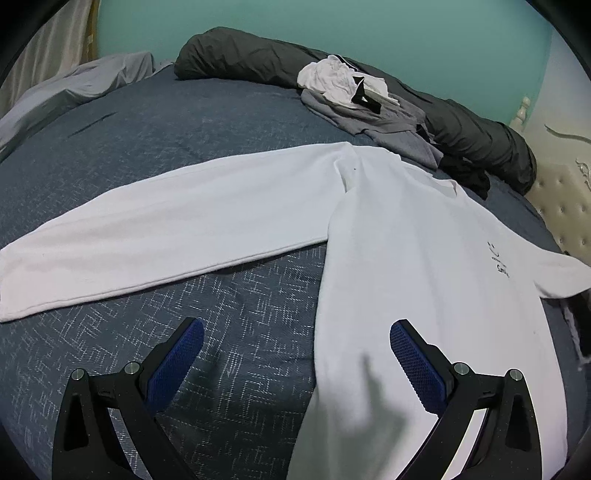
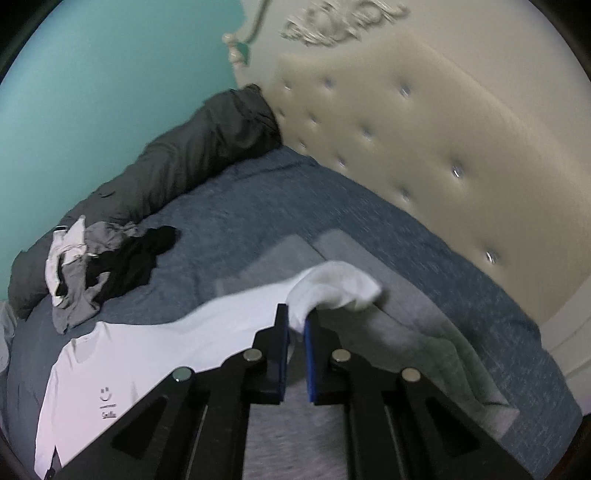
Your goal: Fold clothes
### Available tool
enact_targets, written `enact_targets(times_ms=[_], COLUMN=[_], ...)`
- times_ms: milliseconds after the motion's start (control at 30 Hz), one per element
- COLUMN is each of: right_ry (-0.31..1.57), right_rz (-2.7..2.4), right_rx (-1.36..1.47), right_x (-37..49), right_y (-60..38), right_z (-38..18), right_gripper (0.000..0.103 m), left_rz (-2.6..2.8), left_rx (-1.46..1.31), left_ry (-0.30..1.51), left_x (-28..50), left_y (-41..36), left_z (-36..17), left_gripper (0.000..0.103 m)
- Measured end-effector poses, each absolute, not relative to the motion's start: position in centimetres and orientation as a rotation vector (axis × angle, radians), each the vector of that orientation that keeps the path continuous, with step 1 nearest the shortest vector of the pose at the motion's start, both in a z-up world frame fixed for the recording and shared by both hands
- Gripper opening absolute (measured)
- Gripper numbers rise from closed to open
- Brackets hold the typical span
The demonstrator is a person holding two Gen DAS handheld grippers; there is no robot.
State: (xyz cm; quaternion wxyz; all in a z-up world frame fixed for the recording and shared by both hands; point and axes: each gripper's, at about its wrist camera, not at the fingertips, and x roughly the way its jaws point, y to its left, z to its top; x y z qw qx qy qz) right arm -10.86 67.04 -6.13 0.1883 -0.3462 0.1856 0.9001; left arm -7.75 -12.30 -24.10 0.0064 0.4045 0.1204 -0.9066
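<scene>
Right gripper (image 2: 295, 325) is pinching the white shirt's (image 2: 155, 343) sleeve; left gripper (image 1: 295, 332) is hovering wide apart over the bed (image 1: 221, 122).

Blue bedspread (image 1: 229, 125), tufted cream headboard (image 2: 406, 140) (teal wall (image 1: 369, 33) behind).

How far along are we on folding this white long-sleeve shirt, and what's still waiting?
Done: the white shirt lies spread face up on the bed. In hand: the right gripper is shut on one sleeve's cuff, lifted off the bed. Left: the other sleeve is stretched out unfolded, the left gripper is open and empty, and the clothes pile is untouched.
</scene>
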Motion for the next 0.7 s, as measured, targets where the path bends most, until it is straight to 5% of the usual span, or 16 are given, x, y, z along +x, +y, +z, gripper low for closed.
enact_targets(times_ms=[467, 700], right_ry=[0.359, 0.312], right_rz=[2.989, 3.252], right_rx=[-1.034, -1.264], right_x=[-16.7, -17.3], right_y=[46.0, 29.1], right_z=[1.8, 0.1], right_gripper=[0.007, 0.007], left_rz=[-2.868, -2.890], left_rx=[1.252, 1.223], left_ry=[0.422, 0.429], left_x=[-5.7, -4.5], left_y=[-13.3, -14.1], left_z=[-23.4, -22.8], left_gripper=[0.103, 0.103])
